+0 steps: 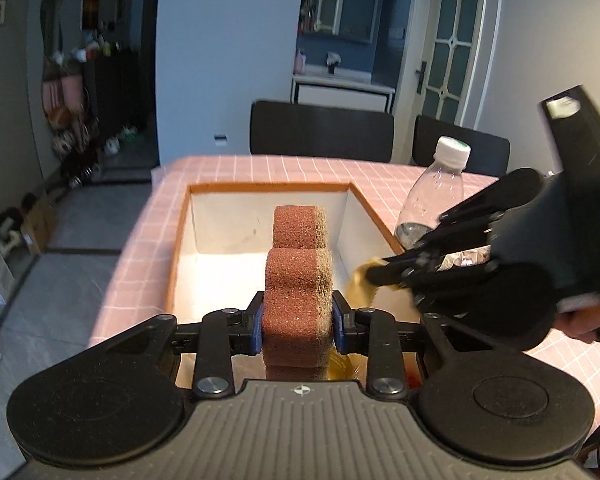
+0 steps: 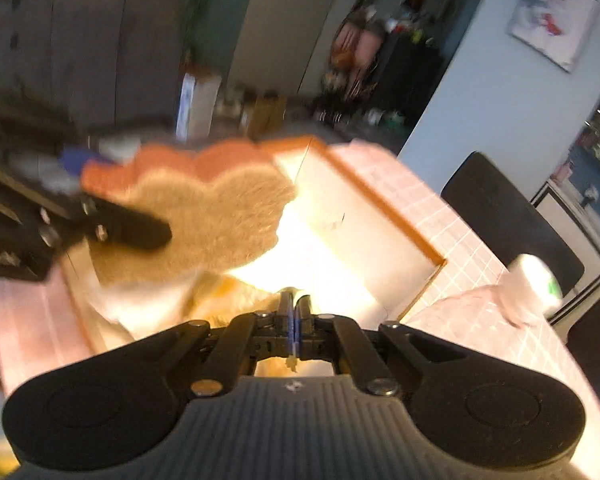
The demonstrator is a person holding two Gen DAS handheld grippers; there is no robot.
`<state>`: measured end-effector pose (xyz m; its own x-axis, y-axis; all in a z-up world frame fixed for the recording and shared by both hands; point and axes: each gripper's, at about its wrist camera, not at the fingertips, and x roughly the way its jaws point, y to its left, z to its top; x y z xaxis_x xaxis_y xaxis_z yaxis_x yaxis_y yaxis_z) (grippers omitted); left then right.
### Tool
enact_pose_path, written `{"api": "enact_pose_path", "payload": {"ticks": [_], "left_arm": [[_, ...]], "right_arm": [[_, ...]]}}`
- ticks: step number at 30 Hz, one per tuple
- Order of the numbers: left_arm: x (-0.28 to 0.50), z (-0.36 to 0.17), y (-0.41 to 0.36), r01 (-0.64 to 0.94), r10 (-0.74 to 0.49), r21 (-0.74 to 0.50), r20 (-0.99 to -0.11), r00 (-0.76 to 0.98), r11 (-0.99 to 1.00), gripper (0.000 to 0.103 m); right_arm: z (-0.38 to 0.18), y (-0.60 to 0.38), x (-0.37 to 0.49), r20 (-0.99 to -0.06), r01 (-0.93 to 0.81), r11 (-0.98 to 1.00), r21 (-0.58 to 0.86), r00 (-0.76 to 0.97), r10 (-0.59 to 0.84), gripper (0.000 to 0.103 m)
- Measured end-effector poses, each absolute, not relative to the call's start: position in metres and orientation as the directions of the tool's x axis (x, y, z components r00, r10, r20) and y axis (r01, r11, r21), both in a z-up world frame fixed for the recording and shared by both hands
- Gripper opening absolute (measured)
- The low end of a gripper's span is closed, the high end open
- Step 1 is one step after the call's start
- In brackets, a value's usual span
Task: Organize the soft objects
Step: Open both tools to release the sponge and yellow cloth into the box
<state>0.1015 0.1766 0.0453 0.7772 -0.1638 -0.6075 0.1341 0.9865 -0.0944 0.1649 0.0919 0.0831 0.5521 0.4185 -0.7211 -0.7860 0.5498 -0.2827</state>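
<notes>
The left gripper (image 1: 298,326) pinches a wavy-edged brown sponge (image 1: 299,280) between its jaws, over the near end of the white box (image 1: 260,190) with the orange rim, which sits toward the left edge of the pink-checked tabletop (image 1: 260,168). The right gripper (image 2: 296,314) has its jaws pressed together (a yellow scrap, blurred, shows at their tips) over the box's right rim. A clear bottle (image 1: 432,196) stands just beside the box.

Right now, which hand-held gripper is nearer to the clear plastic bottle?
Right. The right hand-held gripper reaches in just beside the plastic bottle; the left hand-held gripper holds a sponge over the box, farther away.
</notes>
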Motion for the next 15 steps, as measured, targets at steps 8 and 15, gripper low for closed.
{"api": "enact_pose_path", "payload": {"ticks": [8, 15], "left_arm": [[0.122, 0.030, 0.180, 0.139, -0.207, -0.155, -0.660, 0.722, 0.978, 0.036], [0.138, 0.025, 0.179, 0.132, -0.234, -0.198, -0.694, 0.681, 0.971, 0.036]], "right_arm": [[0.036, 0.125, 0.176, -0.802, -0.810, 0.383, -0.444, 0.550, 0.234, 0.001], [0.051, 0.105, 0.183, -0.805, -0.815, 0.431, -0.388, 0.527, 0.273, 0.042]]}}
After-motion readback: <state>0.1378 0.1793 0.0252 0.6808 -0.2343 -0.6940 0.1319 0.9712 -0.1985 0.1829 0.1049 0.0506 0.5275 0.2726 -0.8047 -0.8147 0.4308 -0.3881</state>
